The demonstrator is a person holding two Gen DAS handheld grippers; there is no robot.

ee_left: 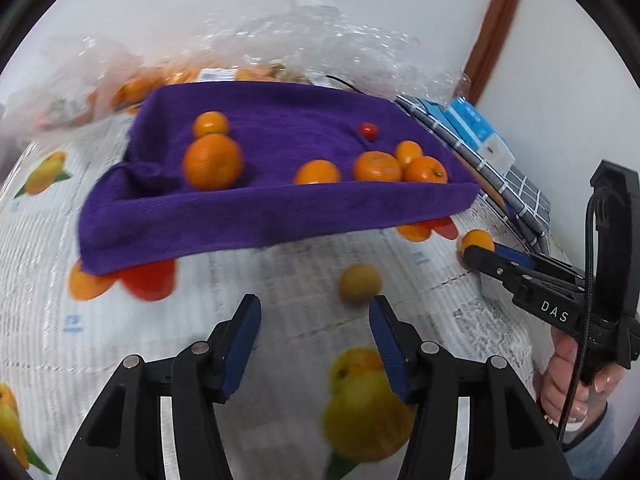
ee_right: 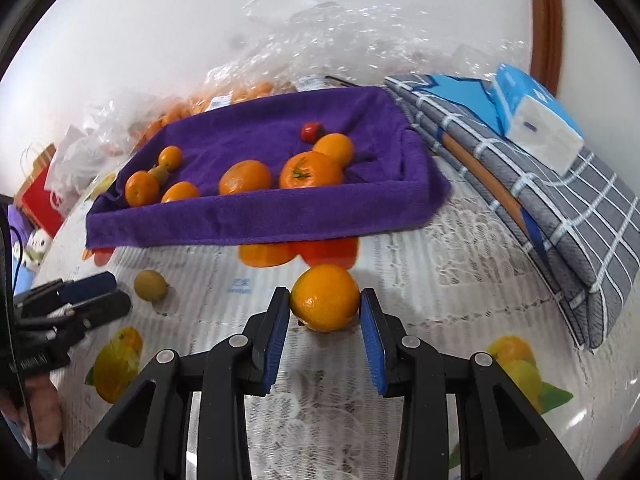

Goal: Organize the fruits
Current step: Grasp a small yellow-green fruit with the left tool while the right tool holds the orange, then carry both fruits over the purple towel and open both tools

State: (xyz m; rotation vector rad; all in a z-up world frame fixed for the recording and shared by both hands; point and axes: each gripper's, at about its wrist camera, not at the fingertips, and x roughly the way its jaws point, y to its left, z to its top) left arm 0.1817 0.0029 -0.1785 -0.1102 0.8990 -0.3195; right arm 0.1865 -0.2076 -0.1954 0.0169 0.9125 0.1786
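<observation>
Table (ee_right: 400,280) bare before purple towel-lined tray (ee_right: 260,216). Right gripper (ee_right: 325,312) jaws spread, flanking mandarin (ee_right: 325,298). Left gripper (ee_left: 314,320) jaws spread; longan (ee_left: 359,283) just ahead.

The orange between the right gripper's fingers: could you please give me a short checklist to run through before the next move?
1. The orange sits between the right gripper fingers: ok.
2. Both pads touch the orange: cannot tell; the left one looks in contact, while a thin gap shows at the right one.
3. The orange rests on the tablecloth, not lifted: ok.
4. The purple towel tray has free space for another fruit: ok.
5. The left gripper is open and holds nothing: ok.
6. The small brownish fruit near the left gripper lies outside the tray: not ok, not yet sorted.
</observation>
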